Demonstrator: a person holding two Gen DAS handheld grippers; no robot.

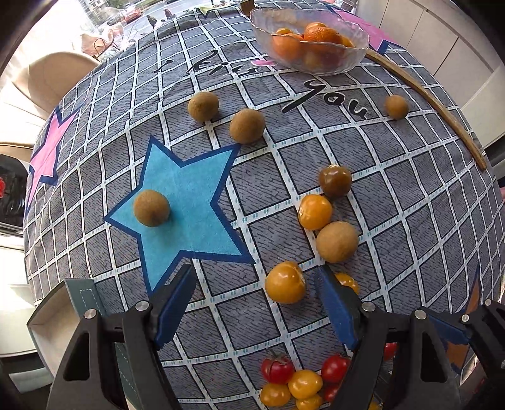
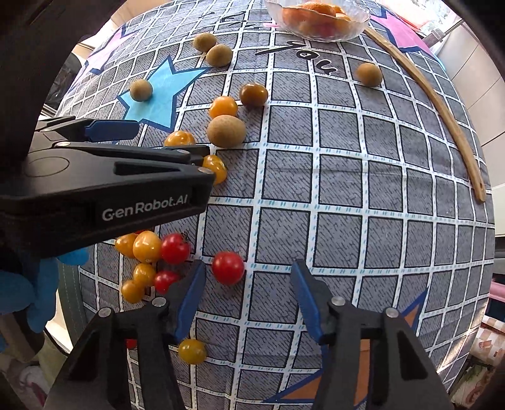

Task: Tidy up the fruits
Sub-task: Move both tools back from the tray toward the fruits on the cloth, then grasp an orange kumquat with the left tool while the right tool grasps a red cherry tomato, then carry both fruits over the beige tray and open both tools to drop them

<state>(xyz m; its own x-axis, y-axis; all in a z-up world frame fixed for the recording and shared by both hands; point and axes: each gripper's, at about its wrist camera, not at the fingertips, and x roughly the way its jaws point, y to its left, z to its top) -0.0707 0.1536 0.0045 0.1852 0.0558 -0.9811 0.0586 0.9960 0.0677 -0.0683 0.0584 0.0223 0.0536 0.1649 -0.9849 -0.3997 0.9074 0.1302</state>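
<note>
Fruit was found scattered over the tablecloth (image 1: 410,195), apart from the glass bowl (image 1: 311,61). The left gripper (image 1: 257,302) was spread around a yellow tomato (image 1: 285,282); the right gripper (image 2: 247,299) was spread and empty. A round tomato could be squeezed out or nudged into neighbouring fruit if closed off-centre.

The left gripper's (image 1: 257,307) blue finger hides most of a small yellow cherry tomato (image 1: 348,281), while the clear glass bowl of oranges (image 2: 356,26) is cut off by the right view's top edge.
</note>
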